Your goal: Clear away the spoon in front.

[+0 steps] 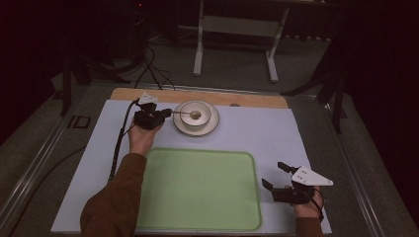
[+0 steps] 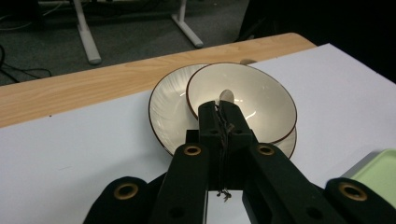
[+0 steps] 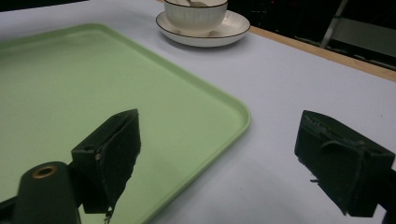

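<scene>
Left hand-held gripper [image 1: 165,113], jaws pinched together on the thin handle of a small metal spoon [image 1: 189,114]; bowl end of the spoon just ahead of the jaws, resting inside the cream ceramic bowl with a dark rim [image 2: 241,100]. Bowl seated on a matching cream saucer [image 2: 170,109] on the white-covered bench [image 1: 276,133]. Step in hand, apparently: securing the spoon for lifting. Next move likely a straight lift clear of the bowl rim, then a carry back toward the pale green plastic tray [image 1: 197,190] behind this gripper.

Right hand-held gripper [image 1: 274,176], jaws spread wide and empty, parked beside the tray's right edge.

Pinch itself plain in the left gripper view; tray and idle hand plain from above.
</scene>
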Motion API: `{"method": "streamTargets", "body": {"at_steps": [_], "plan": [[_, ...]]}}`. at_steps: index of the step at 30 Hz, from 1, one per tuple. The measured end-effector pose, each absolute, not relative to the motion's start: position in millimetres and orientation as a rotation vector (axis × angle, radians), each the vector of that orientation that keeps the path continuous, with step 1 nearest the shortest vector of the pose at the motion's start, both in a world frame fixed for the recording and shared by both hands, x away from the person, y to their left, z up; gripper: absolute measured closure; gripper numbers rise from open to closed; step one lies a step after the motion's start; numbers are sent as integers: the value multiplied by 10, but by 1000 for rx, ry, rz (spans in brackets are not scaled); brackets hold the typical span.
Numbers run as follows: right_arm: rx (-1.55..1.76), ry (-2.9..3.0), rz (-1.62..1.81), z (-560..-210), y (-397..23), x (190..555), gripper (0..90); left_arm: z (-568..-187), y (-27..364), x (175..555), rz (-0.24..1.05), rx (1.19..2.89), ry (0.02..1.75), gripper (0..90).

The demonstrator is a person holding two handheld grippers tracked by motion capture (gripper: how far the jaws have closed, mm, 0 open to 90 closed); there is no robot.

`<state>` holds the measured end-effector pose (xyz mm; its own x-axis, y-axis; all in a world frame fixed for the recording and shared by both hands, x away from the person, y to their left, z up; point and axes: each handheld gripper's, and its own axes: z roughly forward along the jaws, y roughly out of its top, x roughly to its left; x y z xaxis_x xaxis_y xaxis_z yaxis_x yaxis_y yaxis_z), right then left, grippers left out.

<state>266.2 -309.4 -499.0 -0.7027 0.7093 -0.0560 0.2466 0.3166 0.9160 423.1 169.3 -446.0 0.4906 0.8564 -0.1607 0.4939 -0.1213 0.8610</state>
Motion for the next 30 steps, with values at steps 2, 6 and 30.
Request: {"method": "streamTargets", "body": {"at_steps": [2,6,30], "plan": [[844,2136,1366,-4990,-3093,2661,140,-4459,1702,4224,473,1770,1143,893],[846,2135,1366,-4989,-3095,2660,140,-4449,1722,4210,467,1758,1137,894],[846,2136,1367,-4990,-3094,2659,140,-4182,1905,4024,499,1676,1084,893]]}}
